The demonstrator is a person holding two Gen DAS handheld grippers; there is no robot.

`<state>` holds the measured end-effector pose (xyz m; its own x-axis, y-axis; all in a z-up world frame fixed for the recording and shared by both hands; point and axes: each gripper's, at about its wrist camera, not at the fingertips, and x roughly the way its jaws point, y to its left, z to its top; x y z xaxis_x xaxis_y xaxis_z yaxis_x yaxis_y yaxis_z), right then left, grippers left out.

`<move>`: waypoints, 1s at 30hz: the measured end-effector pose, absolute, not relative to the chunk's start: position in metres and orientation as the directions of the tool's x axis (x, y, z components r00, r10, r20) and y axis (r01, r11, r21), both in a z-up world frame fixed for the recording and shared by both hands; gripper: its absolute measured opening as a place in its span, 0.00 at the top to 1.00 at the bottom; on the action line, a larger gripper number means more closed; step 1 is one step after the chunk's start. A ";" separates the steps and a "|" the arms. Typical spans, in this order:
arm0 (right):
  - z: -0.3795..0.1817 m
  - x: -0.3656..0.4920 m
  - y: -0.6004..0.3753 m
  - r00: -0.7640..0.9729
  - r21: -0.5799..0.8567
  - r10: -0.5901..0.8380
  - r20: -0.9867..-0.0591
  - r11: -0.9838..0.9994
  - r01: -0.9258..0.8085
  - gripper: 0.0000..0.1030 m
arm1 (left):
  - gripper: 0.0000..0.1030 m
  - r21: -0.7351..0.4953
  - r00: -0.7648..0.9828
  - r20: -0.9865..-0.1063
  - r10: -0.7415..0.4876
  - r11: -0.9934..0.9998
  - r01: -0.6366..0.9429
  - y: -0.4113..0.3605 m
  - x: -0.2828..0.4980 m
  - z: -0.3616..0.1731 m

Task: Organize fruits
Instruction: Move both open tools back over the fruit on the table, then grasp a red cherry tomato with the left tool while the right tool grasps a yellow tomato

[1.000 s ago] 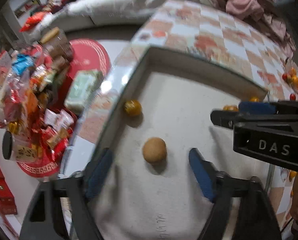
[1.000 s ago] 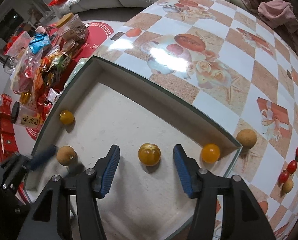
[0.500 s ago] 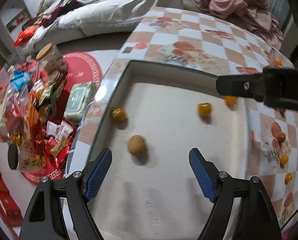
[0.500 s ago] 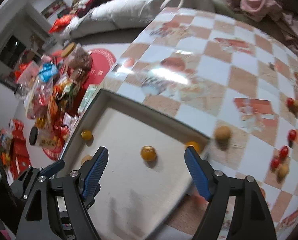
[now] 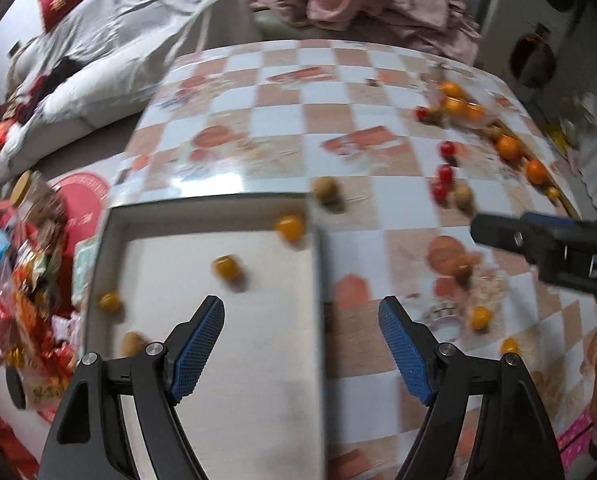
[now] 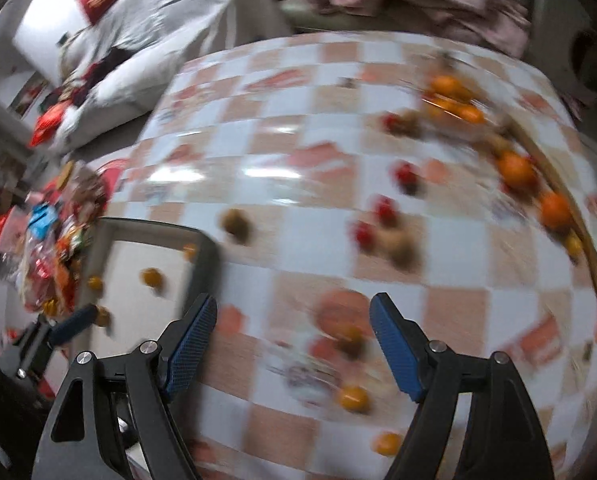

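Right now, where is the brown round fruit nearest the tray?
In the left wrist view the brown round fruit sits on the checkered tablecloth, just outside the tray's far right corner, near the orange fruit inside that corner.

The tabletop wears a glossy checked covering that throws back bright glare. The tray has a matt, pale, felt-like lining (rim dark and smooth). Small orange fruits look shiny-skinned. The left hand-held gripper is matt black plastic with blue ribbed pads and metal screws
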<state>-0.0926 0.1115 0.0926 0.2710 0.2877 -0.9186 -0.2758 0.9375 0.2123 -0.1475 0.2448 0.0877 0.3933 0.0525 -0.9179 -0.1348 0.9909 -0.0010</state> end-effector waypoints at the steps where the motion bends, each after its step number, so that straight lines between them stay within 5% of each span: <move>1: 0.090 -0.093 0.102 0.272 0.207 0.277 -0.922 0.944 -0.258 0.21 | 0.22 -0.004 0.392 -0.919 0.045 0.992 -0.123 0.238 -0.145 0.087; 22: 0.046 -0.047 -0.063 0.311 0.078 0.058 -0.949 0.996 0.051 0.21 | 0.22 0.023 0.379 -0.925 0.035 0.999 -0.035 0.161 -0.036 0.041; 25: 0.039 -0.031 -0.079 0.320 0.066 0.036 -0.947 0.994 0.083 0.32 | 0.22 0.023 0.375 -0.927 0.032 0.999 -0.029 0.158 -0.030 0.032; 30: 0.031 -0.010 -0.094 0.340 0.043 0.007 -0.940 0.994 0.098 0.37 | 0.22 0.018 0.379 -0.925 0.026 1.000 -0.025 0.153 -0.022 0.024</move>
